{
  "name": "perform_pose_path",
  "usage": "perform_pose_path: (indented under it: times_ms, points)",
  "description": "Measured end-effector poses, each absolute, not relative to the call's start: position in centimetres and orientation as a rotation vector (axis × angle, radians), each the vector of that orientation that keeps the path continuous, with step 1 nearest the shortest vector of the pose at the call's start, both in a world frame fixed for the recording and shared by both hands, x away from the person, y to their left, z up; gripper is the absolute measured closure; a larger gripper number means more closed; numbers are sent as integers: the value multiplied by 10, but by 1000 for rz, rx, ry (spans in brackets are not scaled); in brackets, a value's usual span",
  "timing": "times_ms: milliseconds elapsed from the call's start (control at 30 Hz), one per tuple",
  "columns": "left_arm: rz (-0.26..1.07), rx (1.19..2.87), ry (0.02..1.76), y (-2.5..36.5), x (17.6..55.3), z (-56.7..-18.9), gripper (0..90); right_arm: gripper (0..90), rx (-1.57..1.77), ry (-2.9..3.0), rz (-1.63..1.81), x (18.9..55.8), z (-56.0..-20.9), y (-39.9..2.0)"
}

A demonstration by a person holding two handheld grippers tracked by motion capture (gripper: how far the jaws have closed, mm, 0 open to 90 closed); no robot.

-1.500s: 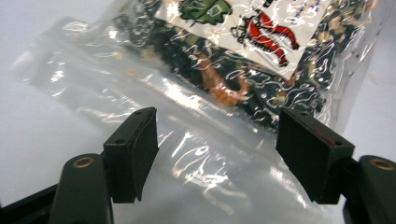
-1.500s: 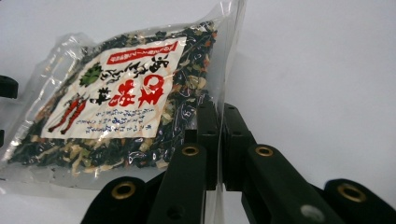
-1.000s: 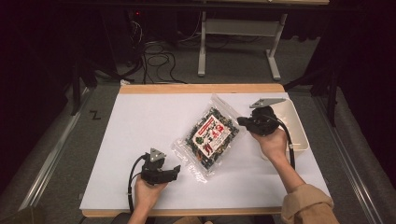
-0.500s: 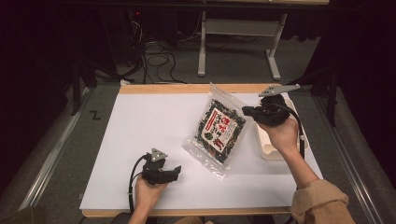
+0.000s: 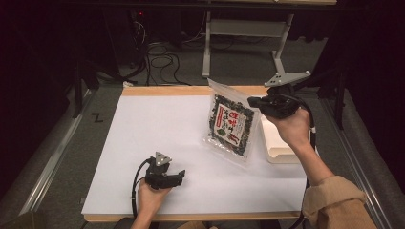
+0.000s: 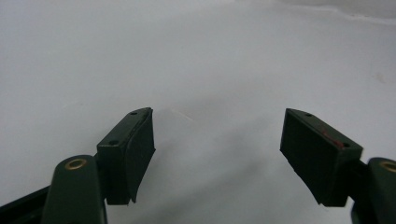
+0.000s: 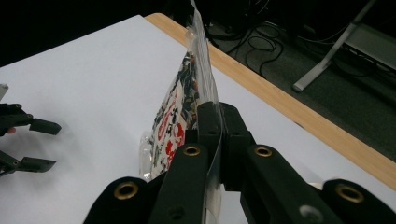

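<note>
A clear bag of dark dried food with a red and white label (image 5: 231,125) hangs nearly upright over the table's right half, its lower edge close to the white mat. My right gripper (image 5: 253,101) is shut on the bag's clear right edge and holds it up. In the right gripper view the jaws (image 7: 218,122) pinch the plastic seam, and the bag (image 7: 173,122) hangs away beyond them. My left gripper (image 5: 180,176) rests low at the front of the table; its jaws have just been opening. They stand open (image 6: 217,144) with just bare white mat between them.
A shallow white tray (image 5: 277,145) sits at the table's right edge, under my right forearm. The white mat (image 5: 157,124) covers the wooden tabletop. Beyond the far edge are cables on the floor and a metal stand leg (image 5: 282,67). My left gripper (image 7: 35,144) is also seen from the right gripper view.
My right gripper has risen with the bag, which went from lying flat on the mat to hanging nearly upright. The left hand stayed in place.
</note>
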State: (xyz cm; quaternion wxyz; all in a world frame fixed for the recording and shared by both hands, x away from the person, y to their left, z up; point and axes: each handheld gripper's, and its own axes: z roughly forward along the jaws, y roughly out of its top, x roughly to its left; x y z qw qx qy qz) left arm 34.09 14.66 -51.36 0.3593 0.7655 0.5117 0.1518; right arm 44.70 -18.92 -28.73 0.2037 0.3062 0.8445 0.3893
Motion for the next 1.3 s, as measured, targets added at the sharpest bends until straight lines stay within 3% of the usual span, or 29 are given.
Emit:
perform_pose_path:
  times_ms: [600, 1300]
  points:
    - [398, 1989, 1321, 144, 341, -514, 268, 900, 955, 2165, 1096, 447, -251, -238]
    - [390, 2007, 1325, 143, 342, -517, 270, 900, 1052, 1996, 1040, 452, -237, -283]
